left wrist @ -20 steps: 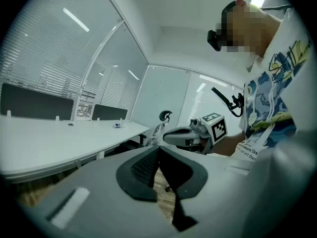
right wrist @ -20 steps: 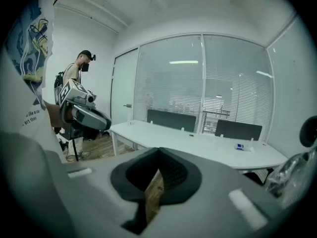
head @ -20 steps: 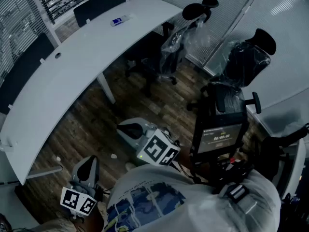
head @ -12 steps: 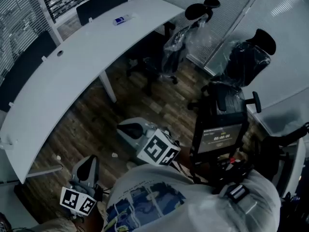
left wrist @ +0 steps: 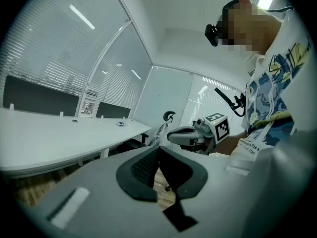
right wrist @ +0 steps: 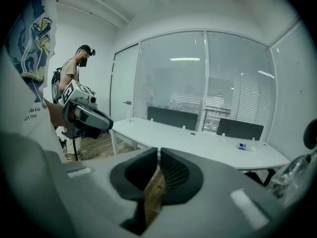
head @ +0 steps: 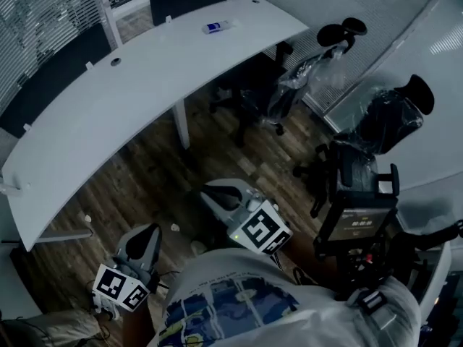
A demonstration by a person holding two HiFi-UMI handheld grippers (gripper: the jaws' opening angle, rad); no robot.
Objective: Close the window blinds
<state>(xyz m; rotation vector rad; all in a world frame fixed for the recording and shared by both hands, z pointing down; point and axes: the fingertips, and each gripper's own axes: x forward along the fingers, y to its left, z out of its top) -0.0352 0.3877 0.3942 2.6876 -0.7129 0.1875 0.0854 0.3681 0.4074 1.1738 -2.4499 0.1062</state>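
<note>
The window blinds (head: 40, 20) hang behind the glass at the far left, beyond the desk; the right gripper view shows them (right wrist: 237, 90) past the glass wall. My left gripper (head: 150, 230) is held low at my left, above the wooden floor, far from the blinds. Its jaws (left wrist: 158, 151) are shut with nothing between them. My right gripper (head: 211, 188) is held in front of my body, its jaws (right wrist: 158, 153) shut and empty as well. Each gripper shows in the other's view: the right gripper (left wrist: 172, 137) and the left gripper (right wrist: 108, 125).
A long curved white desk (head: 108, 100) stands between me and the blinds, with a small bottle (head: 215, 27) on it. Two plastic-wrapped chairs (head: 311, 71) (head: 394, 114) stand at the right. A screen device (head: 359, 220) is at my right. Another person (right wrist: 74, 73) stands by the door.
The head view has swung, so the desk, chairs and both grippers sit further right in the picture. Both grippers stay low and shut.
</note>
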